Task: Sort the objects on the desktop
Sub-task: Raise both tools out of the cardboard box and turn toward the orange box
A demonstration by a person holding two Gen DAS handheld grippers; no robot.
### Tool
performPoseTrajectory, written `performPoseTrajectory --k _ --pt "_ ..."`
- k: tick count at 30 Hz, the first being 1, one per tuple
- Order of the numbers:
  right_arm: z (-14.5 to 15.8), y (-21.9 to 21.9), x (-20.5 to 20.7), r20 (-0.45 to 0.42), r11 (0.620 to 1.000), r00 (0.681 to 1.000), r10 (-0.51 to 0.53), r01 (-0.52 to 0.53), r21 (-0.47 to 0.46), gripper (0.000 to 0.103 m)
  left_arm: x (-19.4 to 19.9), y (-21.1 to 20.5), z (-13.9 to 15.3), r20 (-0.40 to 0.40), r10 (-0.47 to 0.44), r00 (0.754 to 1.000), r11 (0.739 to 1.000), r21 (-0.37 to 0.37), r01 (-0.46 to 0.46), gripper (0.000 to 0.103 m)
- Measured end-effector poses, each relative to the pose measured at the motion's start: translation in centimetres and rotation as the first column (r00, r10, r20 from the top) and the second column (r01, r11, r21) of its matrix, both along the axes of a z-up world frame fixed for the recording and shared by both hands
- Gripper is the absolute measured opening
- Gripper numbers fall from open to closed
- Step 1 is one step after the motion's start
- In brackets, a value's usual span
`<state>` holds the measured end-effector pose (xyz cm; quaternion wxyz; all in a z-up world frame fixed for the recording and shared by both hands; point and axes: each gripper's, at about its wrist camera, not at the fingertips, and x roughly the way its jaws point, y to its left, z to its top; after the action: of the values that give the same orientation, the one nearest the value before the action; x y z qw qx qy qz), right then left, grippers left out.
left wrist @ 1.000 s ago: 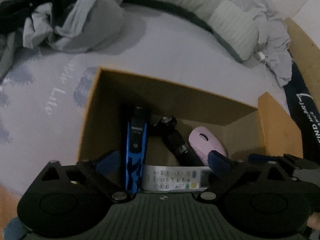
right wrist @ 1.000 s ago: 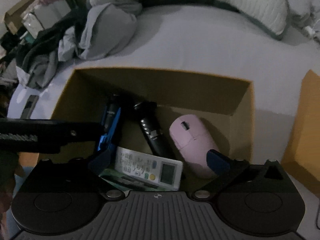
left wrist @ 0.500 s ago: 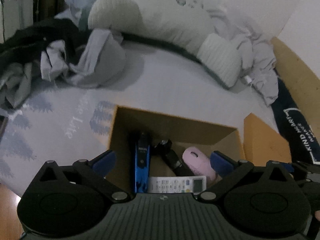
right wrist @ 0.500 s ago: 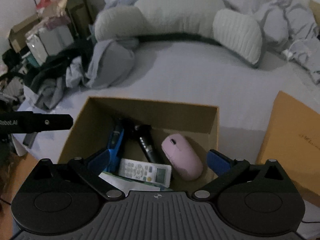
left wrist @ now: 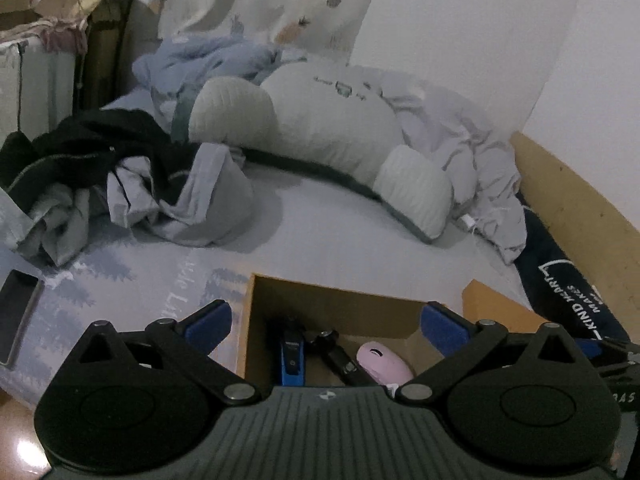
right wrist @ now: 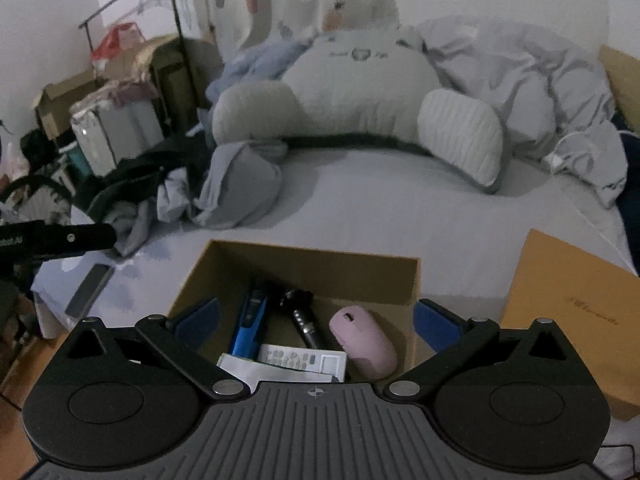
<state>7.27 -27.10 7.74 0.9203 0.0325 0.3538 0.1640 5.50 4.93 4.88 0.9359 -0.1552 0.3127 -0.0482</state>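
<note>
Both grippers, left (left wrist: pixel 324 322) and right (right wrist: pixel 316 316), jaws released and empty, above cardboard box (right wrist: pixel 316 258) on bed, pink mouse (right wrist: pixel 364 340), remote (right wrist: pixel 304 360) inside

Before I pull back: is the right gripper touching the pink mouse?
Apart. The right wrist view shows right gripper open above the box, pink mouse lying untouched inside.

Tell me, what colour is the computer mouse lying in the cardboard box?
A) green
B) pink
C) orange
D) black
B: in the right wrist view the mouse inside the cardboard box is pale pink, lying beside a black cylindrical gadget and a white remote.
</note>
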Motion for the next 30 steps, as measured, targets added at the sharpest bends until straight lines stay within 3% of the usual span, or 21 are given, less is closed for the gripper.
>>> performPoseTrajectory --k 9,17,21,30 --pt "0.1 -2.6 -3.7 0.114 0.997 0.991 -0.069 0.065 0.035 0.103 -3.2 0.7 -0.1 0.151 0.007 0.989 1.000 0.020 -0.010 0.103" --pt "-2.0 -4.4 -6.5 0.250 0.995 0.964 -0.095 0.094 0.017 0.103 -6.5 -0.2 -0.5 0.306 -0.032 0.951 0.994 0.109 -0.002 0.103" --pt "-3.1 -4.9 -7.7 0.289 0.996 0.953 -0.091 0.089 0.021 0.103 -7.4 -1.1 -0.9 0.349 -0.054 0.936 0.988 0.158 -0.001 0.103" --pt "-5.5 -6.6 -9.5 0.347 0.995 0.933 -0.097 0.087 0.045 0.103 -9.0 -2.5 -3.2 0.430 -0.081 0.899 0.983 0.182 0.002 0.103"
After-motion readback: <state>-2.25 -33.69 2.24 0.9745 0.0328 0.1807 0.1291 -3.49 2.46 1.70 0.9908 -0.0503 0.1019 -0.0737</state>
